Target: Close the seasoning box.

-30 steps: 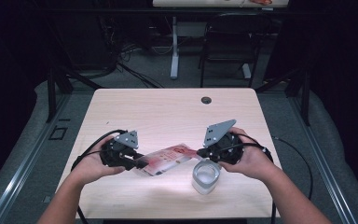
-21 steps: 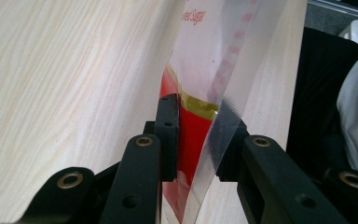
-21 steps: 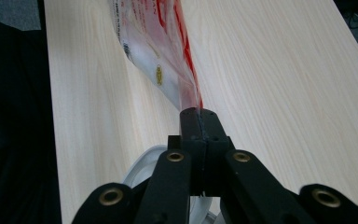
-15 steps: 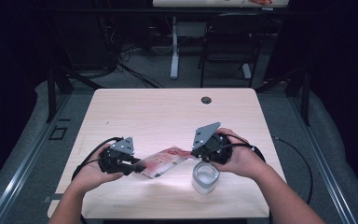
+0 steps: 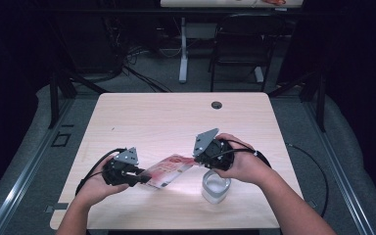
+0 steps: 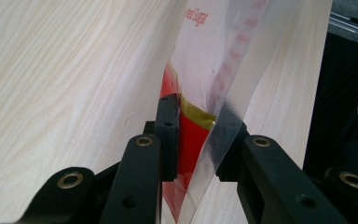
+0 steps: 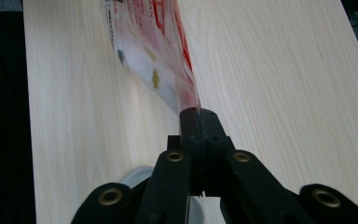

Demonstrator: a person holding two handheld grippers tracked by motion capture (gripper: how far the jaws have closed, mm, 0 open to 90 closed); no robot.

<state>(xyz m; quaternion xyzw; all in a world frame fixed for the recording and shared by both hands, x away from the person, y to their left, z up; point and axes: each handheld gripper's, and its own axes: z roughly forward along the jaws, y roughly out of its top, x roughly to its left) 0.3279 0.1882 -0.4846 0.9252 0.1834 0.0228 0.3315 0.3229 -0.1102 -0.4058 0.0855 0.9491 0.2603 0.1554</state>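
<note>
The red-and-clear plastic sugar pouch (image 5: 169, 171) sits lower in the frame than before, both ends clamped: left gripper (image 5: 138, 179), right gripper (image 5: 195, 159).

Your left gripper (image 5: 136, 177) sits low at the sugar bag's (image 5: 169, 170) near-left end, jaws clamped across it. Your right gripper (image 5: 197, 157) sits at the bag's far-right corner, jaws pinched tight on it. Both forearms angle inward toward the bag.

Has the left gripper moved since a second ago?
Yes. The left gripper has come toward the table's near edge, carrying its end of the sugar bag.
</note>
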